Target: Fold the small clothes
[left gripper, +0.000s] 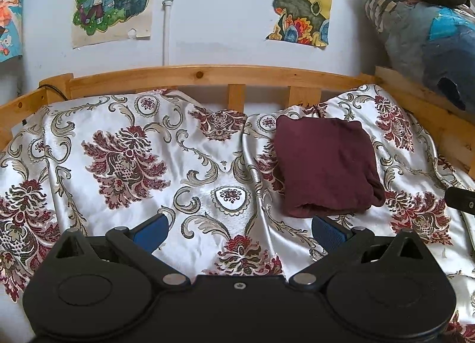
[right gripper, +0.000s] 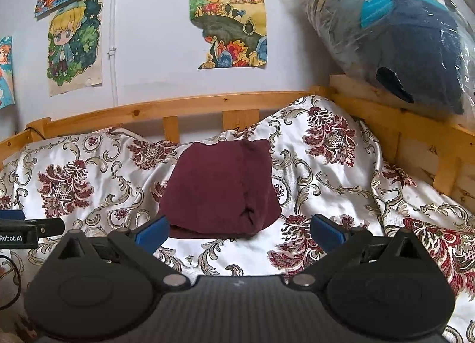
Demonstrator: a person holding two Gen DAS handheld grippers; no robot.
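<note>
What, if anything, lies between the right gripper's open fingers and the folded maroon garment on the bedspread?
Nothing visible does. The right gripper is open just short of the maroon garment, with only bare bedspread between. The left gripper, also open, sits off to the garment's left.

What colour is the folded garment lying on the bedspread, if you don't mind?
The folded garment is plain dark maroon, clearest in the right wrist view.

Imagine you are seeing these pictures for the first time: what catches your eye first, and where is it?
A dark red folded cloth lies on the flowery bedspread, just ahead of the right gripper, whose jaws stand open. Bright cartoon drawings hang on the wall behind the wooden bed rail. A plastic-wrapped bundle sits at the far right.
</note>
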